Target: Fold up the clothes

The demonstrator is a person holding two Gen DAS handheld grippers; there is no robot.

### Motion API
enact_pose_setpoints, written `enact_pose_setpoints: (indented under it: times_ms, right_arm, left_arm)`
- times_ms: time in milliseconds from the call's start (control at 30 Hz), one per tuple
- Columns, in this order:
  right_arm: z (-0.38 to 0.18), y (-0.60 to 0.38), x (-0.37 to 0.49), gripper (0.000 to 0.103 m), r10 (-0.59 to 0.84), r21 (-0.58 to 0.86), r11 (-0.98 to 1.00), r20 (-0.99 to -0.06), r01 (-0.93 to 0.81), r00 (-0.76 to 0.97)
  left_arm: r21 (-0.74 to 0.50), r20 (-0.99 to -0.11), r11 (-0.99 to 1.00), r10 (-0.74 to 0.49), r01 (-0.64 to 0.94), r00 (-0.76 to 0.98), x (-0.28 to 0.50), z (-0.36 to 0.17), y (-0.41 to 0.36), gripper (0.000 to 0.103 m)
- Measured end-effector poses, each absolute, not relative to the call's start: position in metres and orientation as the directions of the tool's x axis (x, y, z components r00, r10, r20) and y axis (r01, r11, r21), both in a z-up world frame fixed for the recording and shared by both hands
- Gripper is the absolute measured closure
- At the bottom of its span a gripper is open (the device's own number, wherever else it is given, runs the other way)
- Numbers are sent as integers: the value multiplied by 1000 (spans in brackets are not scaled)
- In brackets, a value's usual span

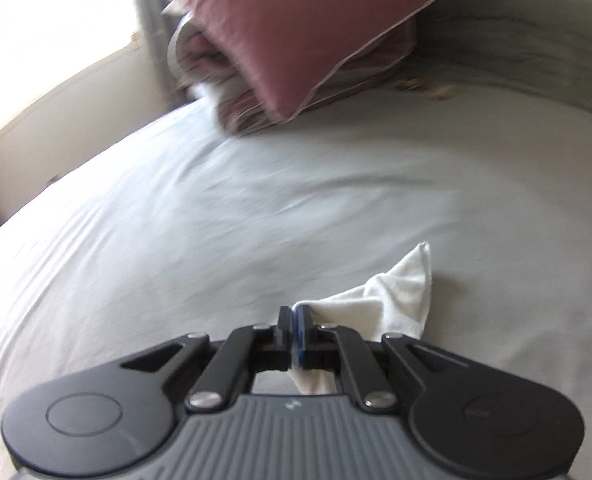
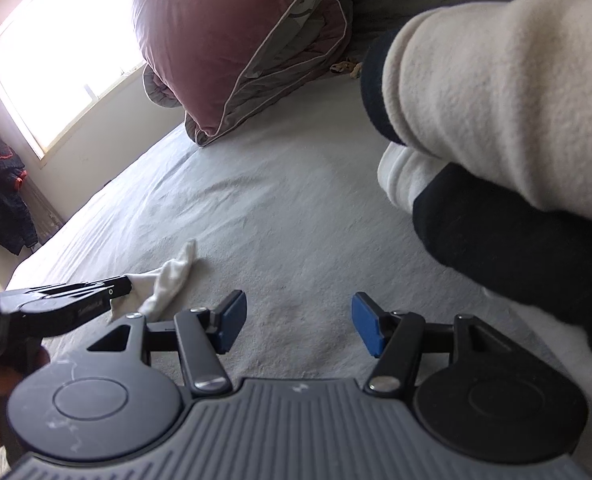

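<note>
Pinching a corner of the small white cloth (image 1: pixel 395 300), the left tongs (image 1: pixel 295 316) are fully closed on it; the rest trails onto the pale bed sheet (image 1: pixel 176 220). Just beside them, the right tongs (image 2: pixel 297 326) stand wide apart, empty, above the sheet. A cream-and-black fleece garment (image 2: pixel 495 100) hangs at right.

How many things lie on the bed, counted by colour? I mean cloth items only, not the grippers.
White: 1, the small white cloth pinched in the left gripper
Cream and black: 1, the fleece garment at the right
Pink with grey edge: 1, the pillow
Total: 3
</note>
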State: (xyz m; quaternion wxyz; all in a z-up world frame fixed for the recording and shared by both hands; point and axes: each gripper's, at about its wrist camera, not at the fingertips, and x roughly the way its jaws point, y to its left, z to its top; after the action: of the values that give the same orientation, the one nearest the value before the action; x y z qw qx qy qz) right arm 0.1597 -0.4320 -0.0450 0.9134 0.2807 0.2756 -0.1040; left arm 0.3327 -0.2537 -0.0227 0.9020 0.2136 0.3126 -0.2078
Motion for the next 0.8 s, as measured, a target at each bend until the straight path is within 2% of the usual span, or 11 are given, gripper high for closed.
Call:
enact_pose_setpoints:
  times_ms: [100,167,200,267,333,500,600,633,667,800]
  right_arm:
    - [-45,-429,161,40,-41,436,833,-565,340,824]
    - [-45,-426,162,40,-41,426,841,-565,334,824]
    - [-45,-426,163,40,-40,424,843,-564,331,825]
    - [-46,-427,162,40,-37,429,841,-563,330,826]
    - [-46,-427,161,40,-37,433,838,-562,332,826]
    - [-47,-423,164,40,-34,426,844,-561,325,827]
    - [-47,-423,165,40,-11,449,839,-551,307,834]
    - [-48,-424,165,40,13,474,831,-541,292,841]
    - [-48,-426,165,40,40,502,820,-527,273,849]
    - [-50,-432,164,40,125,601,770,-467,211,875]
  left_arm:
    - [219,-668,835,-249,505,701,335,-15,-241,90]
    - [153,-679,832,-304,534,669,334,-8,-233,65]
    - [128,-676,820,-339,557,654,329,-4,-231,61]
    - [95,-669,778,-412,621,619,325,-2,-231,47]
    - [121,-672,725,-443,678,593,316,-7,-240,42]
    - [229,-678,685,-397,691,618,308,-30,-275,45]
    - [216,-654,747,-368,629,661,323,-34,-279,66]
    - [184,-660,768,-365,614,656,329,-34,-277,84]
    - [141,-669,779,-380,611,639,335,-32,-275,96]
    - [55,-652,767,-458,639,605,336,-13,-263,98]
